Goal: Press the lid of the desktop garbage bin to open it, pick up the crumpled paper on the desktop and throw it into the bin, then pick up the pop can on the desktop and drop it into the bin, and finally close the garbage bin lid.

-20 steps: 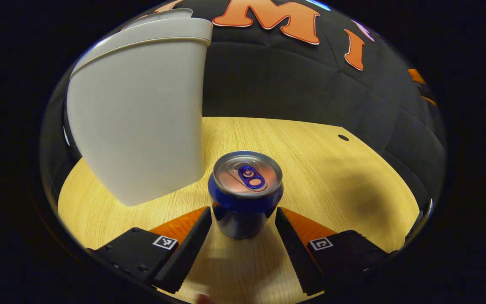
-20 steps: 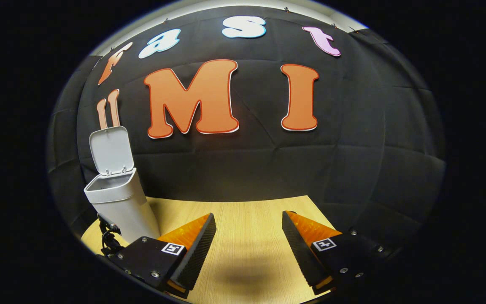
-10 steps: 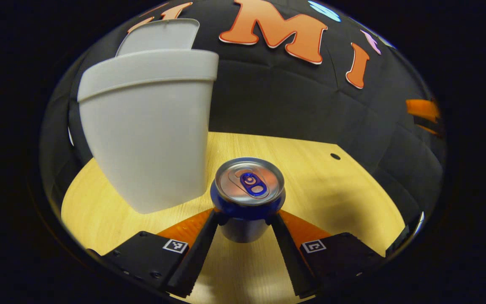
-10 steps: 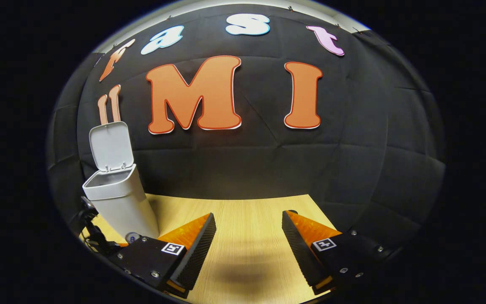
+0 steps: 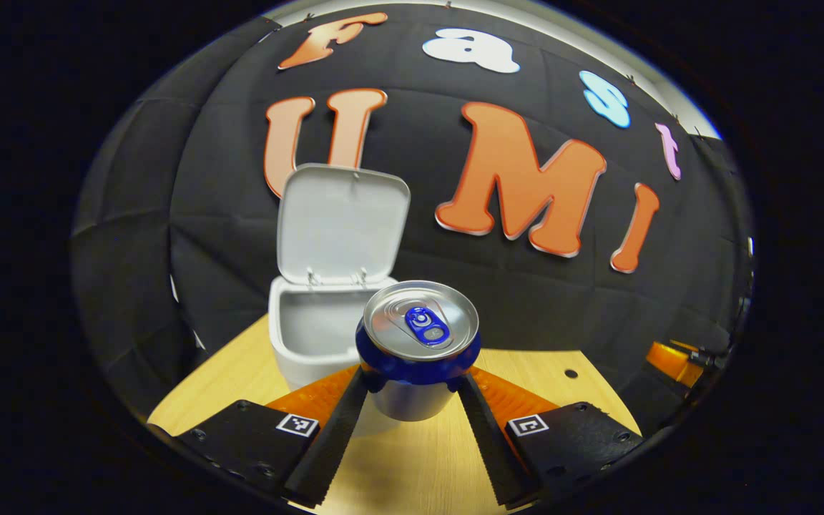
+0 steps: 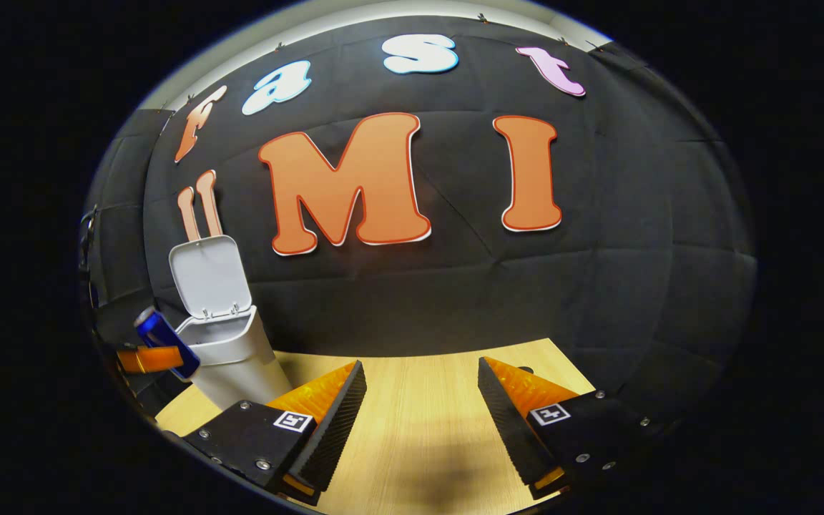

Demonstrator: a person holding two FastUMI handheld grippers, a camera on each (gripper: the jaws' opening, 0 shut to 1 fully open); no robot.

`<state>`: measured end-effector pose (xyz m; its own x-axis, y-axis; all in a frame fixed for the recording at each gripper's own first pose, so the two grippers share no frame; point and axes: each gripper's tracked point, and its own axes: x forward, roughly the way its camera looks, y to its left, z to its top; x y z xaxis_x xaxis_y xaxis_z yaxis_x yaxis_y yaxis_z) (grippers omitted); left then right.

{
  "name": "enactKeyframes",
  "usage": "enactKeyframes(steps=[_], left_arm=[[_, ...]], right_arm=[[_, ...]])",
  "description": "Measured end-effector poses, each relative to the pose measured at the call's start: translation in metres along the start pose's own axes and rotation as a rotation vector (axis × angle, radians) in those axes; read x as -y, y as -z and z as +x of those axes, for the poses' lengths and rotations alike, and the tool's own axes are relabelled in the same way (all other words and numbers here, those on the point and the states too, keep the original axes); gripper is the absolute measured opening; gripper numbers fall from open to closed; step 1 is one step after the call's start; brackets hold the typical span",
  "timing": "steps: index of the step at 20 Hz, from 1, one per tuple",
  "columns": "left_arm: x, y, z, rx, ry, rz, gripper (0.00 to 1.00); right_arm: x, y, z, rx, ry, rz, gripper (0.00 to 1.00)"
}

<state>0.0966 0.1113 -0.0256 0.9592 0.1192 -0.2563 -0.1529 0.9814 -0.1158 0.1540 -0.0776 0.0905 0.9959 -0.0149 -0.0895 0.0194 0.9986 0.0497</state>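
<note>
A blue pop can (image 5: 418,343) with a silver top is held off the table, and my left gripper (image 5: 415,386) is shut on its body. Just behind it stands the white garbage bin (image 5: 312,336) with its lid (image 5: 340,225) swung up and the mouth open. In the right gripper view the same can (image 6: 166,343) hangs tilted beside the bin (image 6: 229,350), level with its rim, in the left gripper (image 6: 141,360). My right gripper (image 6: 419,400) stands open over the wooden table with nothing between its fingers.
The light wooden table (image 6: 419,429) runs back to the black cloth wall. A small dark hole (image 5: 571,373) marks the tabletop at the right. The other gripper (image 5: 680,357) peeks in at the far right edge of the left gripper view.
My left gripper closed on the can, then lifted it from the table up to the height of the bin's open mouth. The right gripper has hardly moved.
</note>
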Motion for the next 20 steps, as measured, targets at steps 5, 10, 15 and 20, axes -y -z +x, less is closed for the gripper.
enactKeyframes(steps=[5, 10, 15, 20], left_arm=[[-0.039, -0.053, 0.062, 0.035, -0.085, 0.054, 0.81], [-0.056, -0.016, 0.113, -0.127, -0.109, 0.059, 0.82], [-0.054, -0.020, 0.101, -0.110, -0.103, 0.030, 0.98], [-0.041, -0.071, 0.075, 0.049, -0.082, 0.039, 0.95]], right_arm=[[-0.007, -0.011, -0.001, 0.026, -0.016, 0.000, 0.94], [0.000, -0.017, -0.004, 0.039, 0.005, -0.004, 0.94], [0.006, -0.014, -0.003, 0.030, 0.040, 0.004, 0.94], [0.008, -0.005, -0.003, 0.017, 0.038, 0.006, 0.94]])
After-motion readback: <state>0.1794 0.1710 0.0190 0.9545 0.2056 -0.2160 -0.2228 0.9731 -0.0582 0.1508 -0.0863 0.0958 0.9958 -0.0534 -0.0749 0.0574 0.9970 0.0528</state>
